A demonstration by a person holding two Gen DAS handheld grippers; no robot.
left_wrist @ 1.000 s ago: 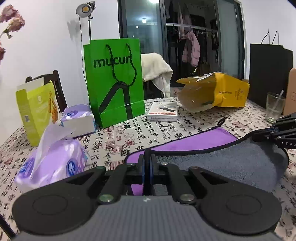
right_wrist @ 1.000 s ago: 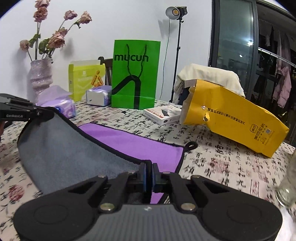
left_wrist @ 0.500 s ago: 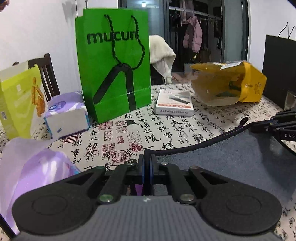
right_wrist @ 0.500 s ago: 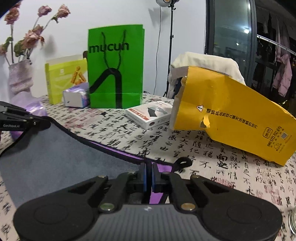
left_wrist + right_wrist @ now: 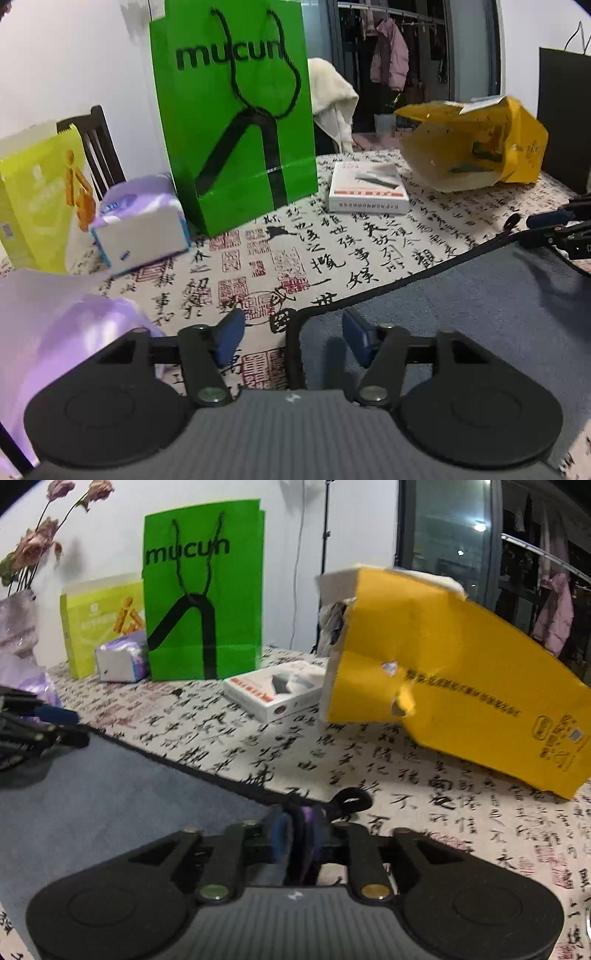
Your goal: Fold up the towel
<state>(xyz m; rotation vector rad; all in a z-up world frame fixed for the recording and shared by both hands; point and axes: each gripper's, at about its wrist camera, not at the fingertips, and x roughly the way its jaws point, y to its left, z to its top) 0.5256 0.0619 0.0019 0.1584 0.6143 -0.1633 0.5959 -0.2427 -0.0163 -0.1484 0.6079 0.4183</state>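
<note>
The towel [image 5: 461, 306] lies folded on the table, grey side up with a black hem; it also shows in the right wrist view [image 5: 110, 794]. My left gripper [image 5: 291, 336] is open, its blue pads either side of the towel's near left corner, not touching it. My right gripper [image 5: 301, 830] still has its pads around the towel's right corner, where purple cloth and the black hanging loop [image 5: 351, 799] show; the pads stand slightly apart. The right gripper shows at the right edge of the left wrist view [image 5: 554, 232].
On the calligraphy-print tablecloth [image 5: 332, 251] stand a green mucun bag [image 5: 232, 110], a white box [image 5: 365, 188], a torn yellow bag [image 5: 461, 686], a tissue box [image 5: 140, 229], a lime carton [image 5: 33, 192] and a purple tissue pack [image 5: 55, 332]. A vase of dried flowers [image 5: 14, 627] stands far left.
Both grippers carried the towel's edge forward and down, covering the purple side. The left gripper has opened and let go of its corner; the right gripper's jaws have loosened.
</note>
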